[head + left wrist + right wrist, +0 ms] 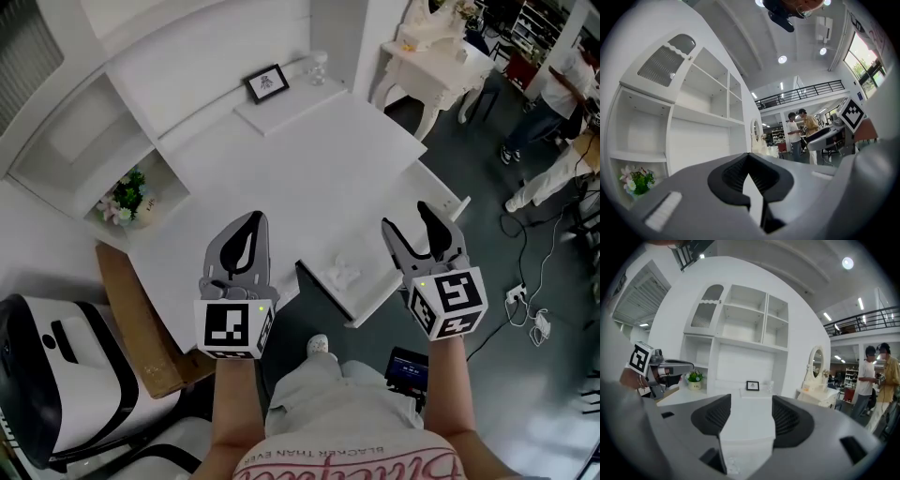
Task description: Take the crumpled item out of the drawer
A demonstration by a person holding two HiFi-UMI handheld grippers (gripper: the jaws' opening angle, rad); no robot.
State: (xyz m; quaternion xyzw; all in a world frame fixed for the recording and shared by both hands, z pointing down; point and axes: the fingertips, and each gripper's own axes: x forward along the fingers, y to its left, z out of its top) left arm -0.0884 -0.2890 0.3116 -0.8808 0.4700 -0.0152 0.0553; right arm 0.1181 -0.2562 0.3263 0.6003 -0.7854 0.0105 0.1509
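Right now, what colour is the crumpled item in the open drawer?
White; the crumpled item shows best in the head view.

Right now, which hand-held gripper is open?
The right hand-held gripper: its jaws stand wide apart, empty. The left hand-held gripper has its jaws together.

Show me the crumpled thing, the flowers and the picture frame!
crumpled item (339,275): head view, on its middle, inside the open drawer (375,302).
flowers (127,195): head view, on the blooms.
frame (267,82): head view, on the picture inside it.
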